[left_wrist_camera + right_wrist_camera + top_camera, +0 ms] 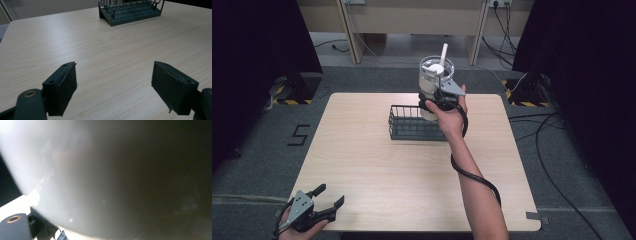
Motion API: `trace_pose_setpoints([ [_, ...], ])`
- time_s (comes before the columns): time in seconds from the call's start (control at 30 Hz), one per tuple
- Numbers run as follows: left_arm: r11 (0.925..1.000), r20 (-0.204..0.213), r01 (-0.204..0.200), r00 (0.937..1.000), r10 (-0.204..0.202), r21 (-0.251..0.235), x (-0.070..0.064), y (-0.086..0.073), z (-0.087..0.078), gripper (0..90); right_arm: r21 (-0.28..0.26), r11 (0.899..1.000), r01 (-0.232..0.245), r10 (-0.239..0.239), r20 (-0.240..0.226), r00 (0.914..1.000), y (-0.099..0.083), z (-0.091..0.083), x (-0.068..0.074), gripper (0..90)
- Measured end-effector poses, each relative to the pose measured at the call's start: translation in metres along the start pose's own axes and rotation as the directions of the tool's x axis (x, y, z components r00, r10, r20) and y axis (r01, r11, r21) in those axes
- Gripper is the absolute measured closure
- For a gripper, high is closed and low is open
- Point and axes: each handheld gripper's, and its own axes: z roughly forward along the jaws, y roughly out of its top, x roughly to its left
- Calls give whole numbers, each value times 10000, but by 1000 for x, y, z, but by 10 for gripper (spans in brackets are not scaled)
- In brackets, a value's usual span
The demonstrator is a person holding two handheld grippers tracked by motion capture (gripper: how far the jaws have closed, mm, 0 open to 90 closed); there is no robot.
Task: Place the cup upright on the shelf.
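Note:
A white, clear-topped cylindrical container (435,80) with a white stick-like handle poking out of its top hangs above the far side of a dark wire basket (414,123). My right gripper (437,102) is shut on the container's lower part. In the right gripper view the container's white wall (100,170) is pressed up close to the camera. My left gripper (328,197) is open at the table's near left edge. In the left gripper view both black pads (63,82) stand wide apart over bare wood, with the basket (130,10) farther off.
The light wooden table (377,165) has broad free room in front of and left of the basket. Cables lie on the grey floor at the right, dark curtains flank both sides, and wooden furniture legs stand at the back.

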Motion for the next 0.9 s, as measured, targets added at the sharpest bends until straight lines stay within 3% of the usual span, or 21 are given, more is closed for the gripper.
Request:
trace_pose_setpoints([
  [0.27,10000,38,-2,10000,2,1,0,0,0,197,270,9996,-72,77,-169,9998,-9,17,7,103],
  [0.9,9999,142,-85,9999,84,62,-1,0,0,196,1141,9935,6,-8,20,10000,-47,41,6,102],
])
